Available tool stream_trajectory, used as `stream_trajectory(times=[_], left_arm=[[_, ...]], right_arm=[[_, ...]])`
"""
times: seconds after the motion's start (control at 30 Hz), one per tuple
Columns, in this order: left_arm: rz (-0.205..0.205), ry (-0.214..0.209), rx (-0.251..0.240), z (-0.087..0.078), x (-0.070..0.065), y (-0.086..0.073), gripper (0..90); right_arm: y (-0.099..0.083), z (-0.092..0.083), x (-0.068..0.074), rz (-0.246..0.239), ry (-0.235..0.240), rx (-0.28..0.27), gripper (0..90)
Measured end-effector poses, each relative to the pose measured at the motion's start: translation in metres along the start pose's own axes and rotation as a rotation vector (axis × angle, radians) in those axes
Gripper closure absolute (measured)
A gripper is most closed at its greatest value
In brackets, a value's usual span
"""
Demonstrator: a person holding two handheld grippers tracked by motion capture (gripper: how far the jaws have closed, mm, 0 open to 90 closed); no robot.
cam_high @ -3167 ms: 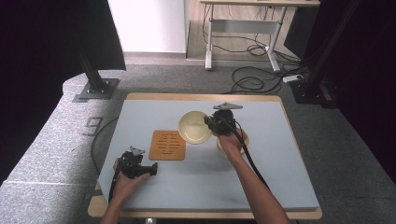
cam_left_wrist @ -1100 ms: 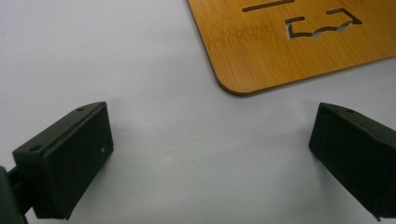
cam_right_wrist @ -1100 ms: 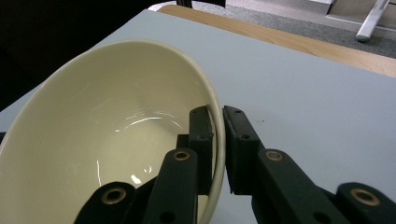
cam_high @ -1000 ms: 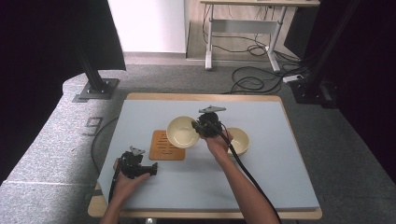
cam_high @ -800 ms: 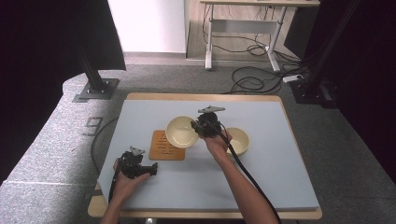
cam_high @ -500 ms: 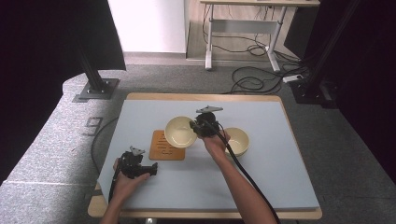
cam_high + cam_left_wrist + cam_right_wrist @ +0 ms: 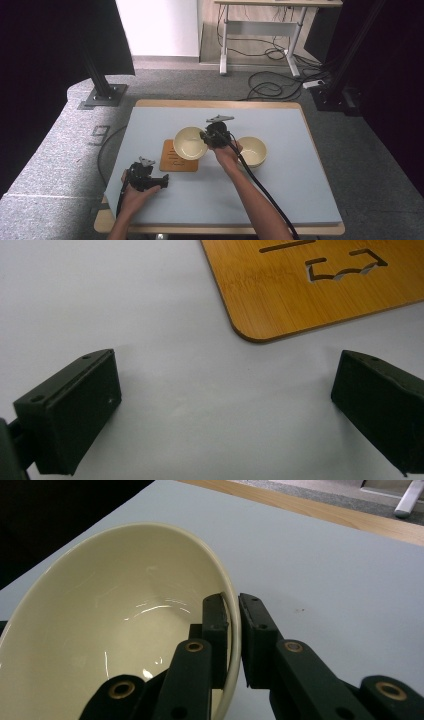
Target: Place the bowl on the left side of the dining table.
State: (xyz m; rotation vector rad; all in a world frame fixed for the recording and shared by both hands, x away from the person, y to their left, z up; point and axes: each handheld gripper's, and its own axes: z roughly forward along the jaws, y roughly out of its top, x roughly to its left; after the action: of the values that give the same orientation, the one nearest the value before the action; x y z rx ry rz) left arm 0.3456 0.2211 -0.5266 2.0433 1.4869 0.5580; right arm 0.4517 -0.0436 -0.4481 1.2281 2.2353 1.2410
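Observation:
A cream bowl (image 7: 189, 143) hangs over the right part of the wooden coaster (image 7: 172, 161), and my right gripper (image 7: 206, 140) is shut on its right rim. In the right gripper view the bowl (image 7: 115, 630) is tilted, its rim pinched between the two black jaws of the gripper (image 7: 234, 611). A second cream bowl (image 7: 253, 151) sits on the table just right of my right hand. My left gripper (image 7: 161, 182) rests on the table near the front left, open and holding nothing. In the left gripper view its jaws stand wide apart, with the coaster corner (image 7: 310, 285) just ahead.
The grey-blue mat (image 7: 300, 150) covers the wooden table (image 7: 220, 104). A black cable (image 7: 265, 192) trails from my right gripper along the forearm. A black stand base (image 7: 102, 95) and floor cables (image 7: 272, 87) lie beyond the table.
My right gripper has carried the bowl leftward, from beside the second bowl to above the coaster. The left gripper has stayed put.

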Motion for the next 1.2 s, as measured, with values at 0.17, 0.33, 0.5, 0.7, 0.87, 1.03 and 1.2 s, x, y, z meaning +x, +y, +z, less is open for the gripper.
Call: stream_trajectory(times=[0.17,0.33,0.5,0.7,0.87,1.03,1.2], left_arm=[[-0.001,0.0,-0.001,0.0,0.0,0.0,0.0],[-0.001,0.0,-0.001,0.0,0.0,0.0,0.0],[-0.003,0.001,-0.002,0.0,0.0,0.0,0.0],[-0.002,-0.001,-0.002,0.0,0.0,0.0,0.0],[-0.003,-0.001,-0.002,0.0,0.0,0.0,0.0],[-0.003,-0.001,-0.002,0.0,0.0,0.0,0.0],[-0.002,-0.001,-0.002,0.0,0.0,0.0,0.0]], right_arm=[[-0.002,0.005,0.002,0.005,0.006,0.005,82.6],[-0.004,0.012,0.006,0.0,0.015,0.015,82.6],[-0.006,0.018,0.009,-0.001,0.025,0.02,82.6],[-0.009,0.026,0.013,0.003,0.032,0.031,82.6],[-0.011,0.032,0.017,0.006,0.037,0.042,82.5],[-0.013,0.038,0.02,-0.012,0.04,0.055,82.3],[-0.014,0.043,0.022,-0.011,0.043,0.067,82.2]])
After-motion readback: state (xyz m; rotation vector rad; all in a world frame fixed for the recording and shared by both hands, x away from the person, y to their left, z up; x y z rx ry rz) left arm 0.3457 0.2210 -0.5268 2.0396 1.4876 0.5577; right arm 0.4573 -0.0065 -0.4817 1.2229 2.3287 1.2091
